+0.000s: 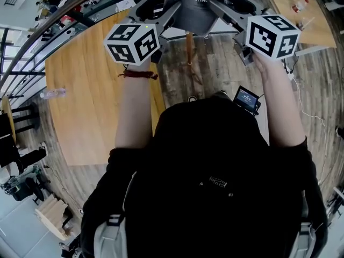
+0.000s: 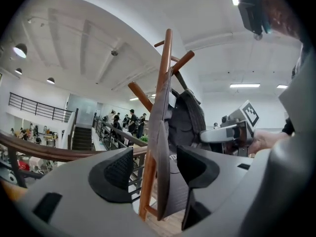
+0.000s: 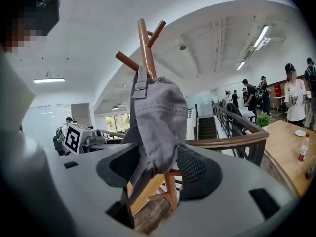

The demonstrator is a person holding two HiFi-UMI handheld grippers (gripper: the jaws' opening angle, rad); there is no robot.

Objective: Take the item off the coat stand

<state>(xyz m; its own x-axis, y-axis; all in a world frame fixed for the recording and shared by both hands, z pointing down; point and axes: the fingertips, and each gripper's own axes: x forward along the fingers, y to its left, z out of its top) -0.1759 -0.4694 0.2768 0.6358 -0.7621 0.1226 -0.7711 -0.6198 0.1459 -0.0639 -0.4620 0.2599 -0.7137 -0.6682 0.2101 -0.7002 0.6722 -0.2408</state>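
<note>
Cap on the coat stand, at 12 o'clock in the head view. It hangs from the upper pegs, so it probably has to be lifted clear, not pulled sideways. The left hand-held gripper approaches from 11 o'clock with its jaws spread. The stiff brim stands edge-on between them, apparently unpinched. The right hand-held gripper approaches from 1 o'clock, also spread, with the soft crown hanging down between its pads. The two grippers bracket opposite sides, presumably so that the floppy cloth and the rigid brim can be lifted evenly.
</note>
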